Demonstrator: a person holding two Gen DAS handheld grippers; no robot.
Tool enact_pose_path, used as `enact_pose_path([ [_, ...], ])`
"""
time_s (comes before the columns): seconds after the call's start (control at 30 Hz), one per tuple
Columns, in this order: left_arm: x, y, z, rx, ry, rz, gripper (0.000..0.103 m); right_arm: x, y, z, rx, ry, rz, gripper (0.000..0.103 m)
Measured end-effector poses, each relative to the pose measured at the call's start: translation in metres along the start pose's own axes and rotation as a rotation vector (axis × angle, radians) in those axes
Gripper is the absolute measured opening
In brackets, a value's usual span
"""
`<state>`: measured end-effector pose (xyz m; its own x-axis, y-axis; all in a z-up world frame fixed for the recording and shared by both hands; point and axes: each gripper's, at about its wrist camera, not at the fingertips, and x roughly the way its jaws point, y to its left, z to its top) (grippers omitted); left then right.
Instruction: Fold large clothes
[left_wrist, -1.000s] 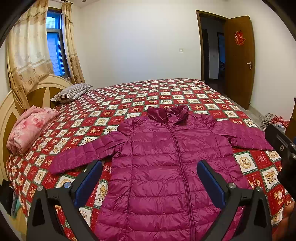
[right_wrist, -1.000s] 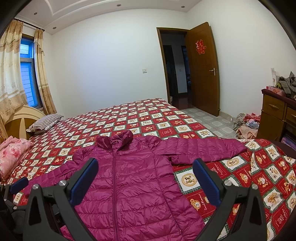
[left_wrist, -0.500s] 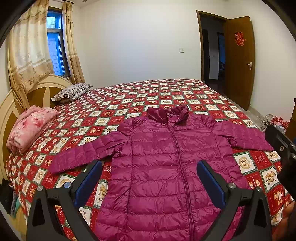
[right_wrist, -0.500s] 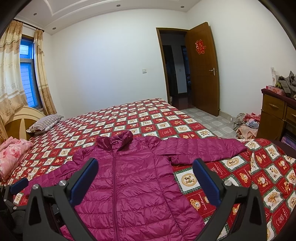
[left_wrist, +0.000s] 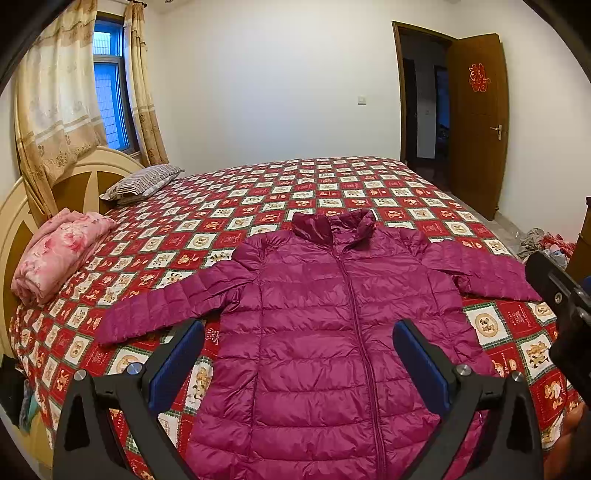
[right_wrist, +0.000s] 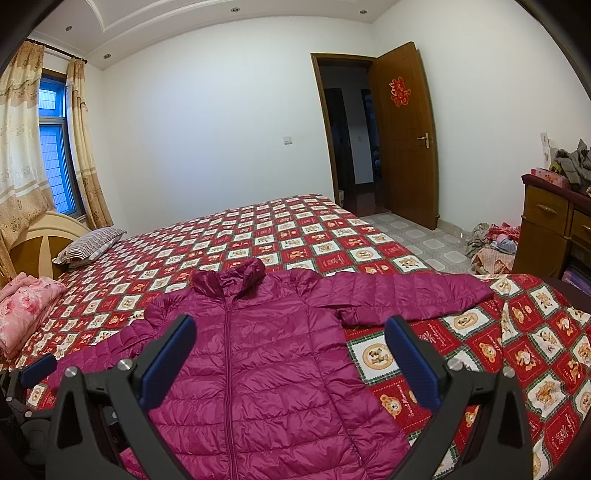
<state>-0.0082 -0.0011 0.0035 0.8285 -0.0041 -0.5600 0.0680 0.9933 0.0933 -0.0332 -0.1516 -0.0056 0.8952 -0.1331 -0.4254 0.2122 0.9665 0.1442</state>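
Observation:
A magenta quilted puffer jacket (left_wrist: 332, 314) lies flat and zipped on the bed, front up, collar away from me, both sleeves spread out to the sides. It also shows in the right wrist view (right_wrist: 258, 354). My left gripper (left_wrist: 299, 354) is open and empty, held above the jacket's lower body. My right gripper (right_wrist: 291, 350) is open and empty, above the jacket's right half and the quilt beside it. Its right sleeve (right_wrist: 406, 295) reaches toward the bed's edge.
The bed carries a red and white checked quilt (left_wrist: 295, 184). A folded pink blanket (left_wrist: 55, 254) and a striped pillow (left_wrist: 140, 181) lie by the headboard at left. A wooden dresser (right_wrist: 554, 229) and a clothes pile (right_wrist: 491, 243) stand right. The door (right_wrist: 406, 136) is open.

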Motion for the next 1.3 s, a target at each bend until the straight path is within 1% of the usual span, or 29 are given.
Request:
enact_pose_path([
  [0.07,0.002,-0.003,0.000,-0.001,0.000,-0.002,0.102,-0.006,0.000,0.008,0.001,-0.001,-0.001,0.103],
  [0.23,0.001,-0.003,0.002,-0.009,-0.012,-0.018,0.102,-0.004,0.003,0.003,0.002,-0.002,-0.003,0.103],
  [0.3,-0.002,-0.001,0.002,-0.017,-0.028,-0.038,0.102,-0.005,0.002,0.004,0.001,-0.001,-0.004,0.103],
  [0.4,0.001,0.004,0.000,-0.038,-0.047,-0.090,0.102,0.000,-0.001,0.002,0.000,0.018,-0.006,0.103],
  [0.47,0.011,0.008,-0.003,-0.043,-0.024,-0.125,0.102,0.015,-0.013,-0.006,0.012,0.066,-0.009,0.103],
  [0.53,0.028,0.013,-0.007,-0.056,0.028,-0.141,0.102,0.031,-0.028,-0.016,0.030,0.114,-0.032,0.103],
  [0.57,0.042,0.019,-0.009,-0.075,0.069,-0.143,0.102,0.039,-0.040,-0.020,0.046,0.141,-0.052,0.103],
  [0.63,0.063,0.029,-0.011,-0.105,0.120,-0.143,0.102,0.054,-0.068,-0.024,0.088,0.175,-0.090,0.103],
  [0.7,0.078,0.041,-0.014,-0.125,0.140,-0.136,0.102,0.069,-0.112,-0.021,0.151,0.175,-0.170,0.103],
  [0.73,0.086,0.047,-0.014,-0.134,0.146,-0.119,0.102,0.074,-0.128,-0.018,0.173,0.174,-0.197,0.103],
  [0.77,0.097,0.054,-0.013,-0.148,0.148,-0.085,0.102,0.086,-0.158,-0.012,0.215,0.179,-0.232,0.103],
  [0.8,0.102,0.059,-0.014,-0.157,0.143,-0.065,0.102,0.095,-0.180,-0.007,0.246,0.183,-0.259,0.103],
  [0.83,0.109,0.065,-0.015,-0.166,0.132,-0.040,0.102,0.103,-0.197,-0.004,0.268,0.184,-0.285,0.099],
  [0.87,0.118,0.070,-0.016,-0.170,0.118,-0.012,0.102,0.115,-0.222,0.001,0.295,0.184,-0.329,0.093],
  [0.93,0.133,0.077,-0.019,-0.166,0.116,0.010,0.102,0.137,-0.259,0.008,0.311,0.198,-0.424,0.092],
  [0.97,0.144,0.081,-0.021,-0.161,0.124,0.016,0.102,0.151,-0.279,0.011,0.322,0.224,-0.456,0.090],
  [1.0,0.153,0.083,-0.022,-0.158,0.134,0.022,0.102,0.165,-0.297,0.012,0.348,0.249,-0.469,0.089],
  [1.03,0.160,0.086,-0.023,-0.156,0.144,0.028,0.102,0.175,-0.306,0.012,0.363,0.266,-0.473,0.089],
  [1.07,0.171,0.090,-0.026,-0.156,0.159,0.038,0.102,0.192,-0.320,0.012,0.364,0.306,-0.491,0.087],
  [1.1,0.180,0.094,-0.028,-0.159,0.173,0.049,0.102,0.202,-0.325,0.010,0.356,0.330,-0.522,0.085],
  [1.17,0.199,0.102,-0.032,-0.176,0.207,0.068,0.102,0.219,-0.333,0.007,0.347,0.353,-0.562,0.076],
  [1.2,0.204,0.104,-0.033,-0.182,0.212,0.067,0.102,0.226,-0.337,0.006,0.343,0.366,-0.561,0.072],
  [1.23,0.209,0.107,-0.034,-0.190,0.211,0.066,0.102,0.230,-0.338,0.005,0.338,0.378,-0.555,0.063],
  [1.27,0.213,0.110,-0.036,-0.195,0.204,0.069,0.102,0.235,-0.336,0.003,0.323,0.394,-0.561,0.060],
  [1.3,0.215,0.110,-0.037,-0.194,0.202,0.071,0.102,0.234,-0.329,0.003,0.283,0.379,-0.591,0.055],
])
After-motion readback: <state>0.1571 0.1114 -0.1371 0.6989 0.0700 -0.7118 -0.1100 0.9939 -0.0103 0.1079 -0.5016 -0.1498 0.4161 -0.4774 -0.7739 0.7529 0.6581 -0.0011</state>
